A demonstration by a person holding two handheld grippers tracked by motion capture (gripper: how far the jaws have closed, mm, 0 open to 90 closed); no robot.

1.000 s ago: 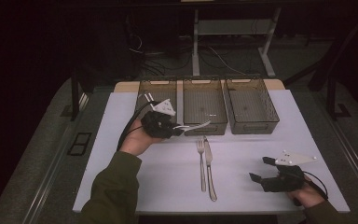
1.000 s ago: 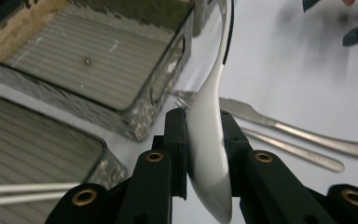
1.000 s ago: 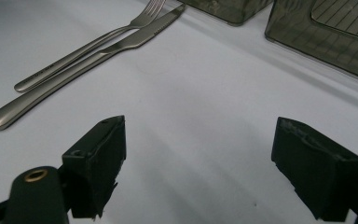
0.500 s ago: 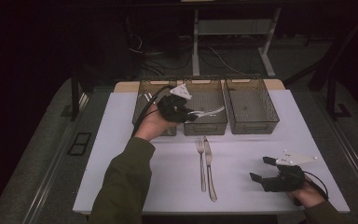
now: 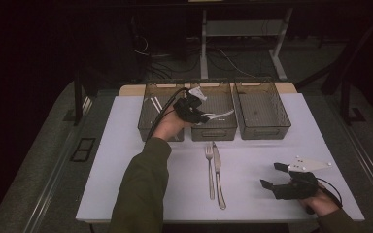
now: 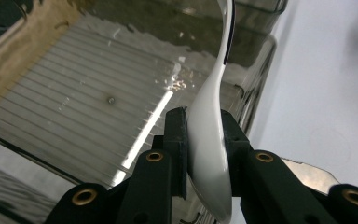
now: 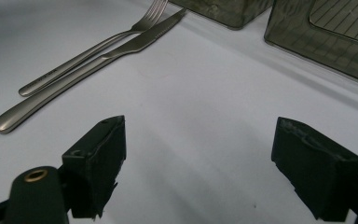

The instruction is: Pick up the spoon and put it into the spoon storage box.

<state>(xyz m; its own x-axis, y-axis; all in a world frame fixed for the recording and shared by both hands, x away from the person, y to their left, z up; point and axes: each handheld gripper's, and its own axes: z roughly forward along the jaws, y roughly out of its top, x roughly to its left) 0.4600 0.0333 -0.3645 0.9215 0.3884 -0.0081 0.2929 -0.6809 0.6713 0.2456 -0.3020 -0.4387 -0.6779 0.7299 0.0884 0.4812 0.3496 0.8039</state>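
Spoon held over the middle bin

The left tool point(image 5: 205, 116) has its jaws closed on the bowl of a spoon point(image 6: 208, 140), pads pressing on both edges. In the high view the spoon's handle juts rightward across the middle bin point(image 5: 223, 130), above its ribbed floor. That bin sits between the left bin point(image 5: 148, 121) and the right bin point(image 5: 262, 114) at the far edge of the white counter point(image 5: 126, 160). The person's left forearm crosses the left bin's near corner.

Just in front of the middle bin lie a fork point(image 5: 209, 167) and a knife point(image 5: 218, 174), side by side and touching or nearly so. Well to the right of them, at the counter's near edge, the right tool point(image 5: 272, 177) rests with its jaws spread wide and nothing between them; bare counter lies between it and the cutlery.
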